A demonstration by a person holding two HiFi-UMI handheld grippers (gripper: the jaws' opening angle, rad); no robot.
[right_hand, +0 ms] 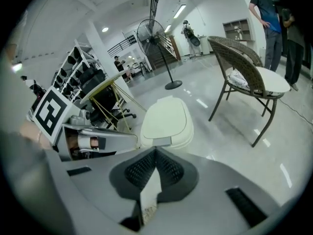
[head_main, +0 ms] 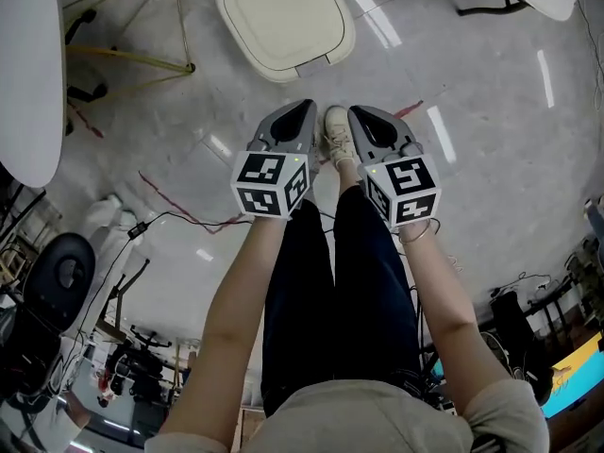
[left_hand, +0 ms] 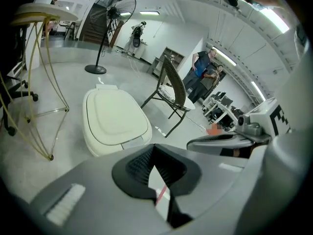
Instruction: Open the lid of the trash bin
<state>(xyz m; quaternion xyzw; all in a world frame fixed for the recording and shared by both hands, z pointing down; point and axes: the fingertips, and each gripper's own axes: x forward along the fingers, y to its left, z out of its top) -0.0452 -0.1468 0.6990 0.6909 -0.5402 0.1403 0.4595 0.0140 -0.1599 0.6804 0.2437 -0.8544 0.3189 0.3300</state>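
Left gripper (head_main: 303,112) (left_hand: 153,148): held over the floor, jaws clenched tip to tip, nothing gripped between the ribbed pads.

Right gripper (head_main: 362,117) (right_hand: 155,151): held just beside the left one, level with it; jaws likewise pressed together and empty.

Shoe (head_main: 337,136): pale, seen between the two grippers from the head view, toe pointed at the bin.

Floor (head_main: 453,83): grey and glossy; a bare stretch of it lies between the grippers and the bin. Red tape (head_main: 170,201) and a dark cable (head_main: 142,229) are laid on it at the left.

Bin (head_main: 283,17) (left_hand: 115,116) (right_hand: 166,121): stands on the floor straight ahead of both grippers, apart from them. Cream, rounded-square body; the lid is down and lies flat, with a raised border. A small grey tab is set at the lid edge nearest the grippers.

Yellow frame (head_main: 142,26) (left_hand: 34,58): thin-legged, placed near the bin's left side.

Chair (left_hand: 171,82) (right_hand: 244,72): woven back, dark legs, placed to the bin's right.

Fan (left_hand: 115,13) (right_hand: 149,33): on a pedestal, well behind the bin.

People (left_hand: 203,70): standing far back.
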